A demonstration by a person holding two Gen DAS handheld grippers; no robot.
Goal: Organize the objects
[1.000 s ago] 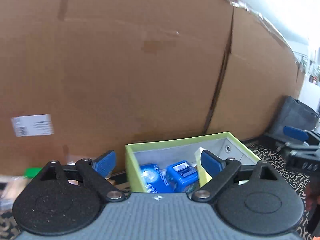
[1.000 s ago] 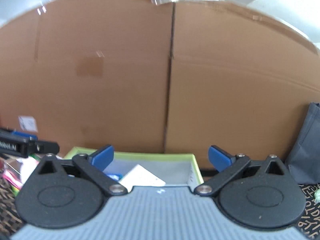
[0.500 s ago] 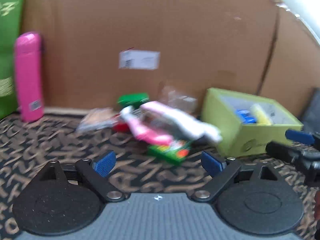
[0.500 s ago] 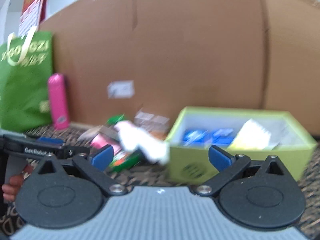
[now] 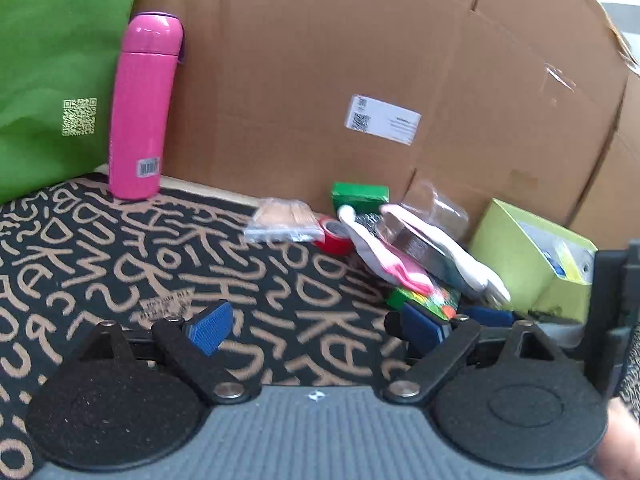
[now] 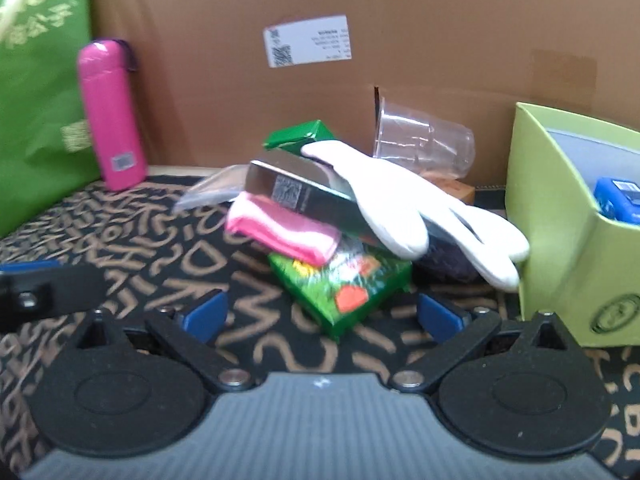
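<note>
Clutter pile (image 6: 340,216) lies ahead of right gripper (image 6: 320,316) and left gripper (image 5: 316,328), both spread wide, empty.

A heap of small things lies on the patterned mat (image 6: 132,240) before a cardboard wall (image 6: 400,40); at its base sits a printed packet (image 6: 344,292), with a folded cloth (image 6: 284,228) on it, a long flat box (image 6: 304,196) over the cloth, and a glove (image 6: 404,200) draped across the box. Behind the heap a small carton (image 6: 300,134) and a cup on its side (image 6: 424,140) lie against the wall; an open bin (image 6: 560,240) stands just right of the heap, touching the glove's fingertips. Far left, a bottle (image 5: 142,108) stands upright before the wall, beside a bag (image 5: 52,60) on its left.
</note>
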